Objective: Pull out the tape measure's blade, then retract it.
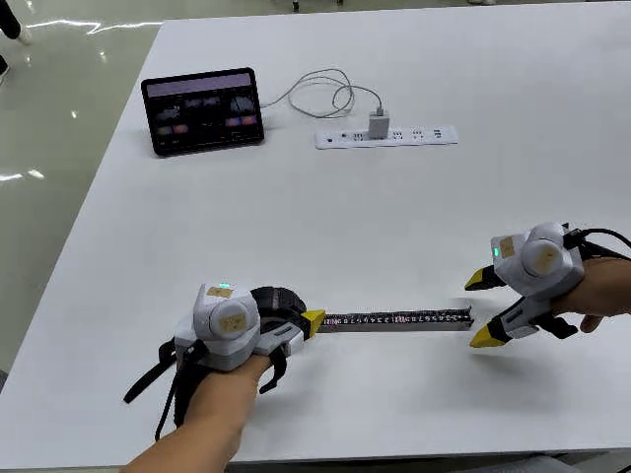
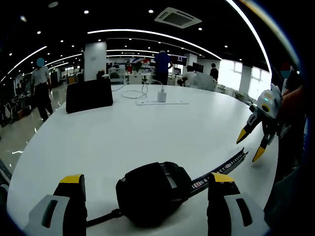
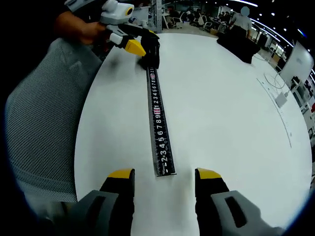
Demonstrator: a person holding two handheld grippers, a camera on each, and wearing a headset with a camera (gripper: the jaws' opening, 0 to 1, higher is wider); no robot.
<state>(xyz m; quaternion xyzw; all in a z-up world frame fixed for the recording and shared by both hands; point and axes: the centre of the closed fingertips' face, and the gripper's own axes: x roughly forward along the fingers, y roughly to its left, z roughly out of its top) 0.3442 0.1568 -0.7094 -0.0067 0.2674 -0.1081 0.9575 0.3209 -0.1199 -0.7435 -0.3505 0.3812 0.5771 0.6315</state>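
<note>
The tape measure's black case [image 2: 155, 191] sits on the white tabletop [image 1: 394, 217] between the spread jaws of the left hand-held gripper [image 2: 147, 178], with a gap showing on either side. Its blade [image 1: 394, 319] lies flat and pulled out, with its long axis running straight from the case toward the right hand-held gripper [image 3: 164, 172]. The free end rests just ahead of and between that gripper's open yellow-tipped jaws, untouched by them.

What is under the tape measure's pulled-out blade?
The blade lies flat on the white table. The table strip beneath is covered; the blade's inner end hides inside the black case.
</note>
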